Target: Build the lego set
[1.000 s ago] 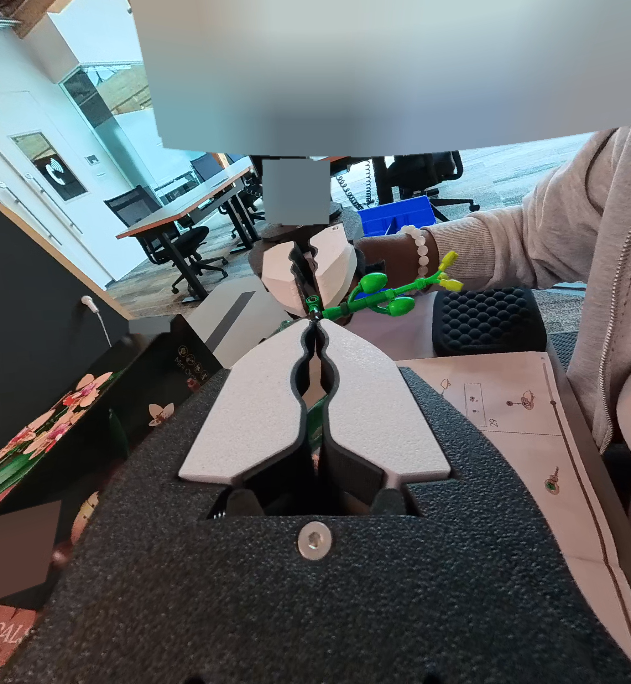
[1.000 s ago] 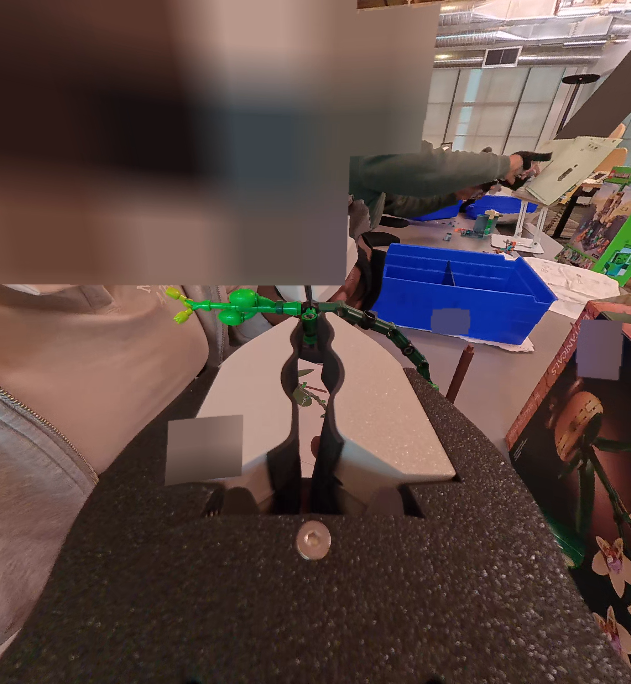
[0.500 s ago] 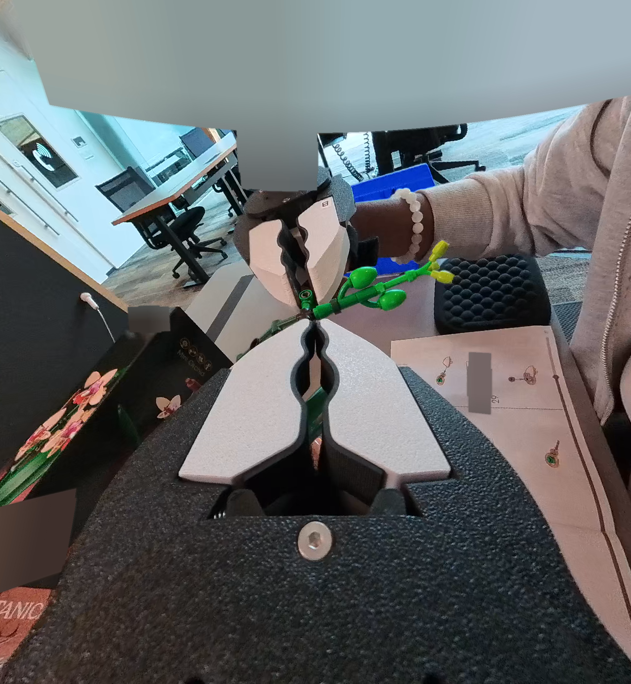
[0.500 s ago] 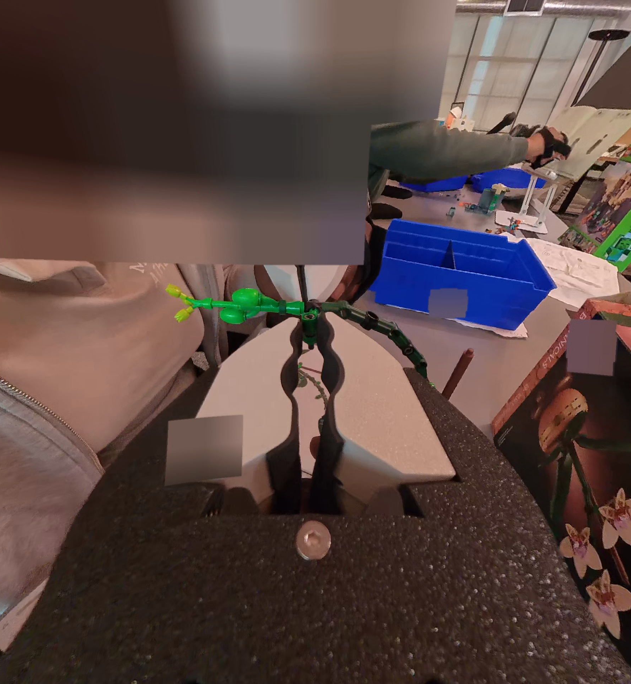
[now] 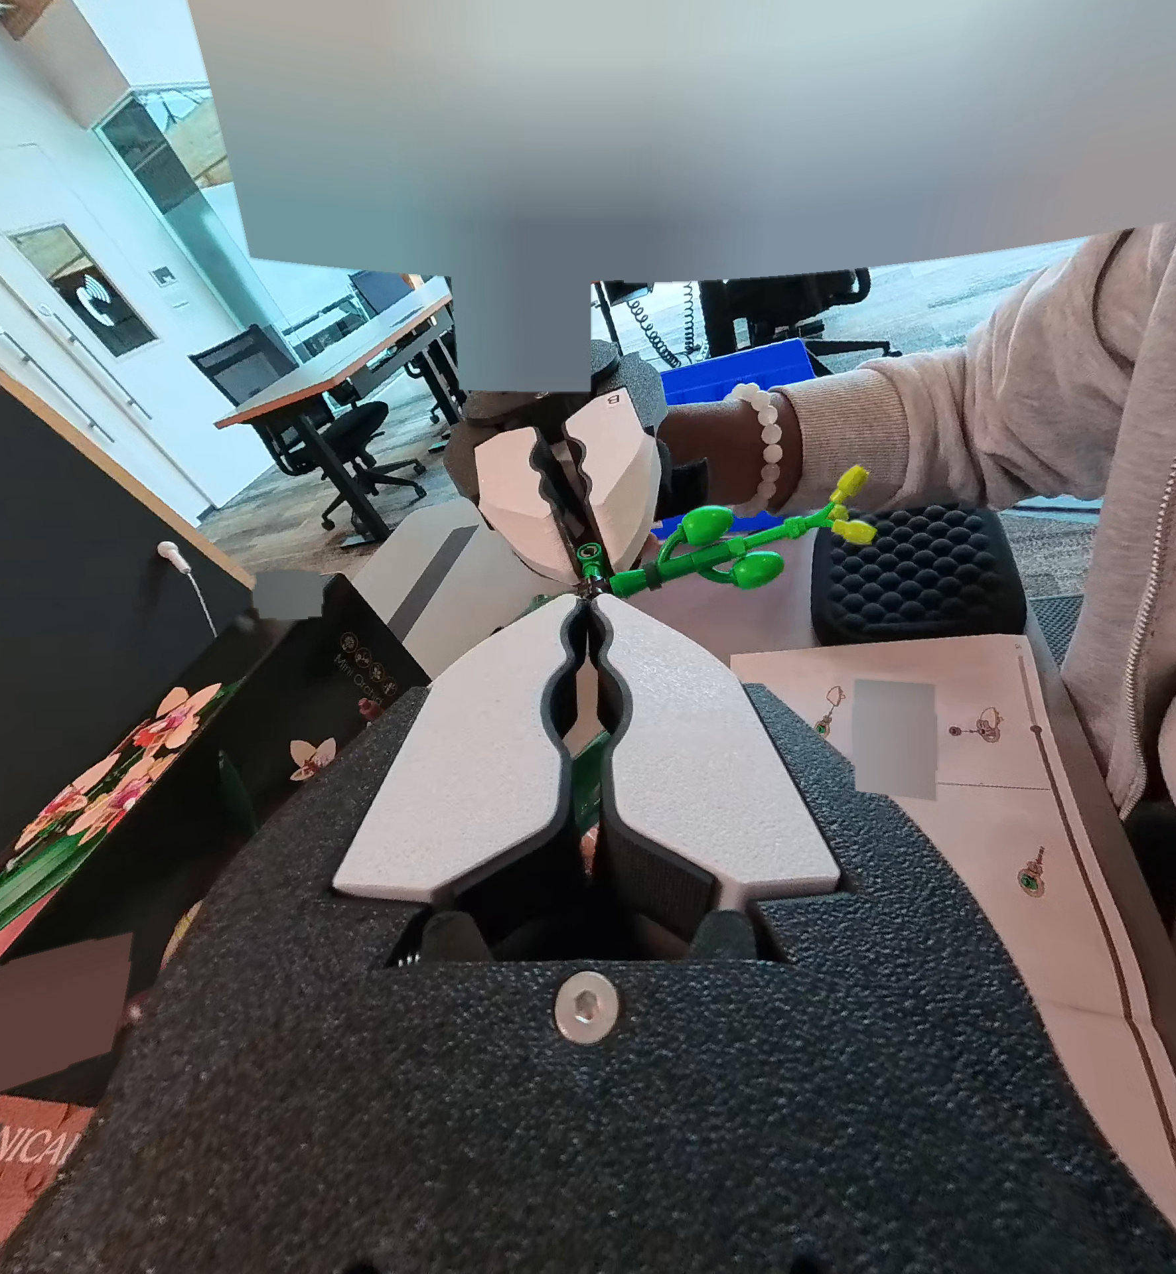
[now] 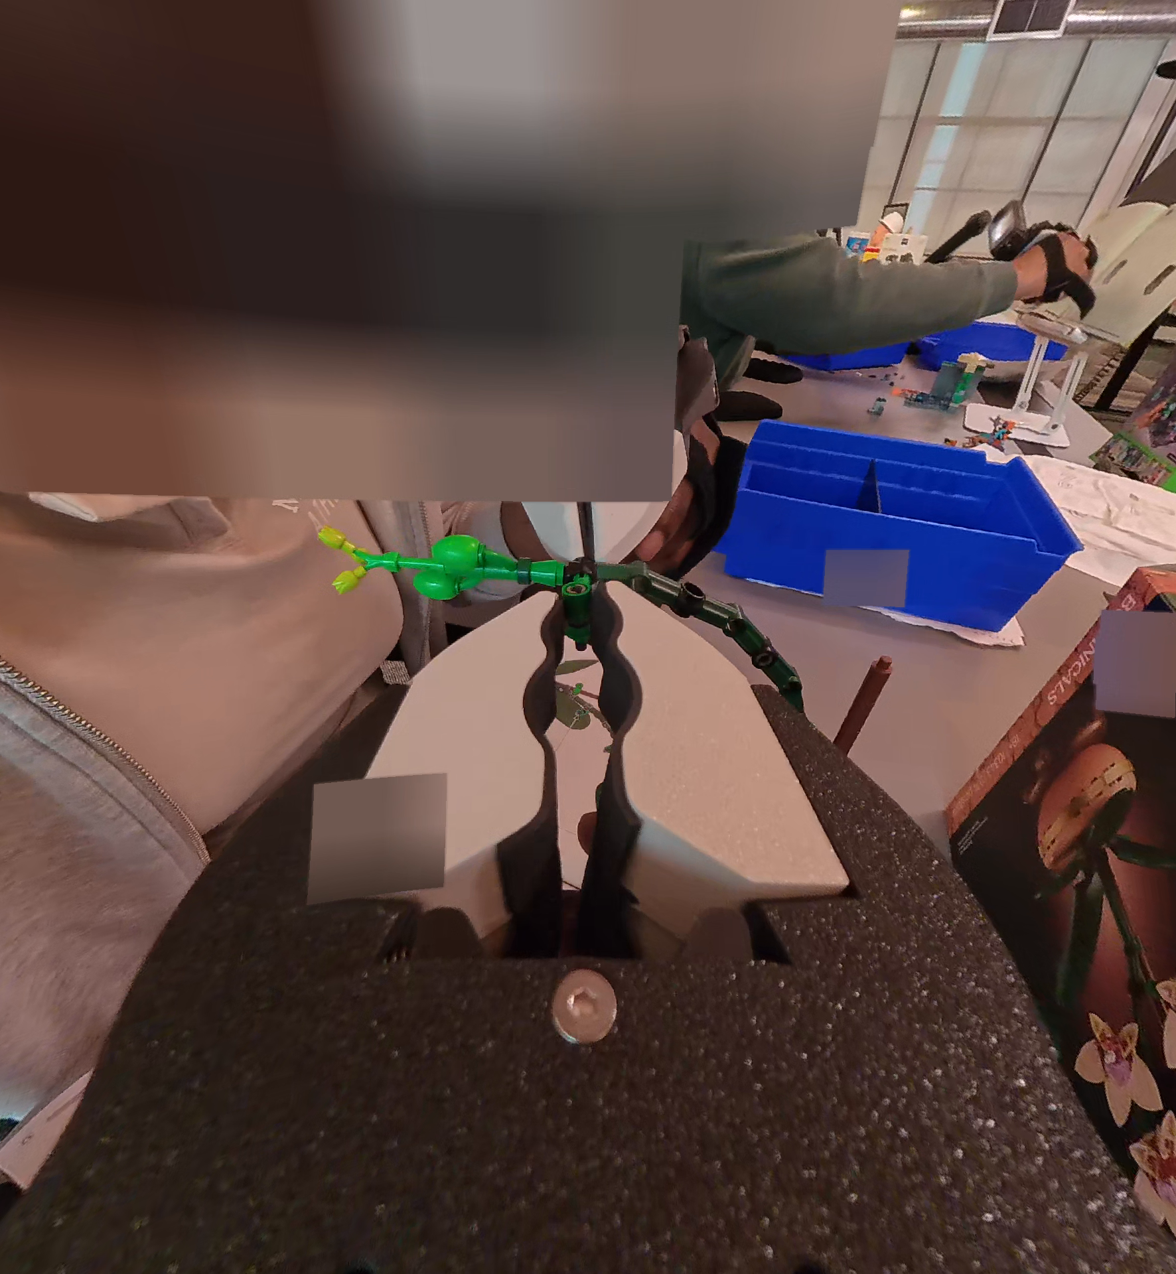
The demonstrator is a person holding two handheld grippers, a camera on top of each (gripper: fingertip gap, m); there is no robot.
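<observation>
— Two grippers on one stem (image 6: 702,607), tip to tip, held in the air above the surface (image 6: 916,662)?
— Yes. Left gripper (image 5: 589,596) clamped at the stem's joint to steady it; right gripper (image 6: 577,613) pinching a short green peg (image 6: 577,603), probably pressing it in.
— Why raised off the surface?
— Likely keeps the bud sprig (image 5: 730,551) free of the booklet (image 5: 985,793).

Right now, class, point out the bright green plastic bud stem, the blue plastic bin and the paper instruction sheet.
bright green plastic bud stem (image 5: 692,562), left wrist view, on its shaft
blue plastic bin (image 6: 971,565), right wrist view, front wall
paper instruction sheet (image 5: 985,827), left wrist view, bare page
</observation>
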